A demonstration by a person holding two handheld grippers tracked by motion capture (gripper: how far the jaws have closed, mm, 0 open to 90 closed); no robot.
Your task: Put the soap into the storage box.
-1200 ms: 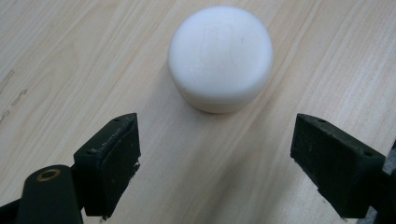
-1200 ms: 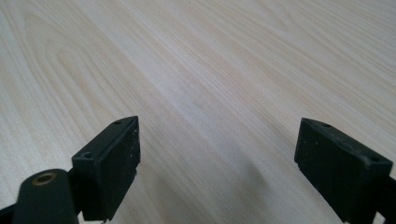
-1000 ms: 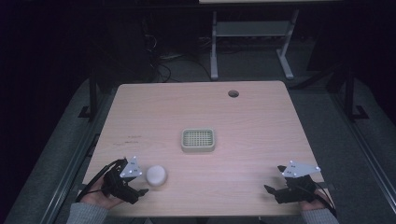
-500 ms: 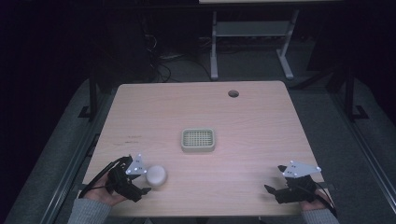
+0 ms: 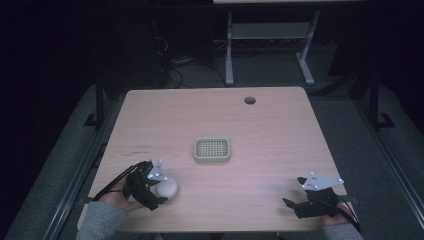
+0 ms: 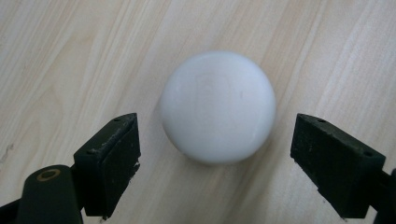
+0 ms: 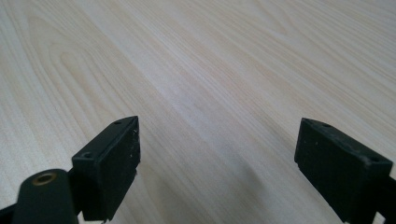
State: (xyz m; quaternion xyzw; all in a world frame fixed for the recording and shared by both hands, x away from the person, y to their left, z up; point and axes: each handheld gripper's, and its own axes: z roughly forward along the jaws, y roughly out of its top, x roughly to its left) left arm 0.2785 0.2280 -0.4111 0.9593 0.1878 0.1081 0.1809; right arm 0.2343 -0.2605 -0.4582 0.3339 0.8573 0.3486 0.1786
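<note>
A white ball (image 5: 166, 188) (image 6: 218, 106) rests on the wooden table near its front left. My left gripper (image 5: 158, 192) (image 6: 229, 163) is open, its two black jaws standing either side of the ball with a gap on each side. At the front right my right gripper (image 5: 292, 206) (image 7: 229, 163) lies low over bare wood, open, with nothing between its jaws. A small square pale-green basket (image 5: 212, 149) with a grid bottom sits at the table's middle.
A round cable hole (image 5: 249, 100) is in the table (image 5: 280, 130) near its far right edge. Behind the table stand a metal frame (image 5: 265, 35) and cables on a dark floor.
My left gripper has moved forward and to the right so that its jaws now flank the ball. The right gripper has stayed put.
</note>
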